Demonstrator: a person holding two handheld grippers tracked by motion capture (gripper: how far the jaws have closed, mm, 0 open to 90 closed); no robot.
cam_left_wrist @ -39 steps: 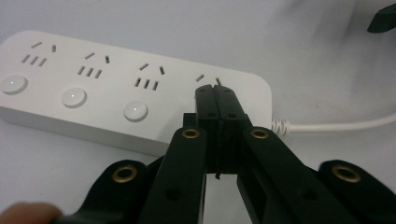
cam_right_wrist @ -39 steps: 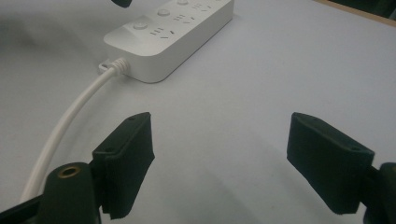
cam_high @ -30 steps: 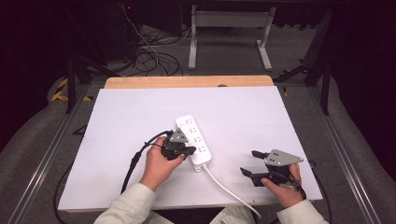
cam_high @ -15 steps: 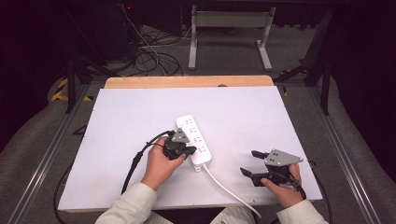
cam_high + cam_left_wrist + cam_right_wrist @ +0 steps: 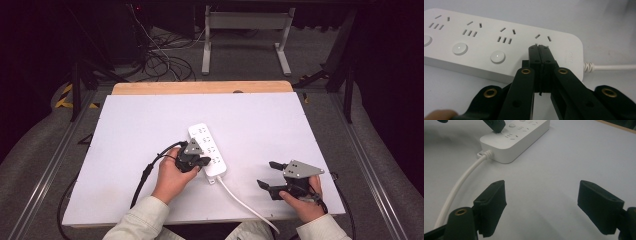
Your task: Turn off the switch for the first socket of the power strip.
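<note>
On the white table (image 5: 125, 130), near its middle, a white power strip (image 5: 209, 148) lies slanted, its far end toward 11 o'clock and its cord end toward 5 o'clock. The white cord (image 5: 245, 202) runs off toward the near edge at 5 o'clock.

Change: none to note. Against the views from a second and half a second ago, both hands, both claws and the strip sit in the same places. Reading: the left hand is dwelling on one spot of the strip, probably a press on the switch of the last socket, not a move across it.

Left claw (image 5: 539, 48): jaws fully together, nothing between them. From the left gripper view the joined tips come down on the strip's top face at the socket nearest the cord, just below its two-pin slots. Three round buttons (image 5: 497, 56) show beside the other sockets; the fourth would lie under the tips, so whether the tips rest on it is not certain. From the high view the same claw (image 5: 196, 161) sits at the strip's 8 o'clock side, near the cord end.

Right claw (image 5: 541, 202): jaws wide apart, holding nothing, bare table between them. From the high view it (image 5: 272, 174) waits at 4 o'clock from the strip, well apart from it and beyond the cord.
</note>
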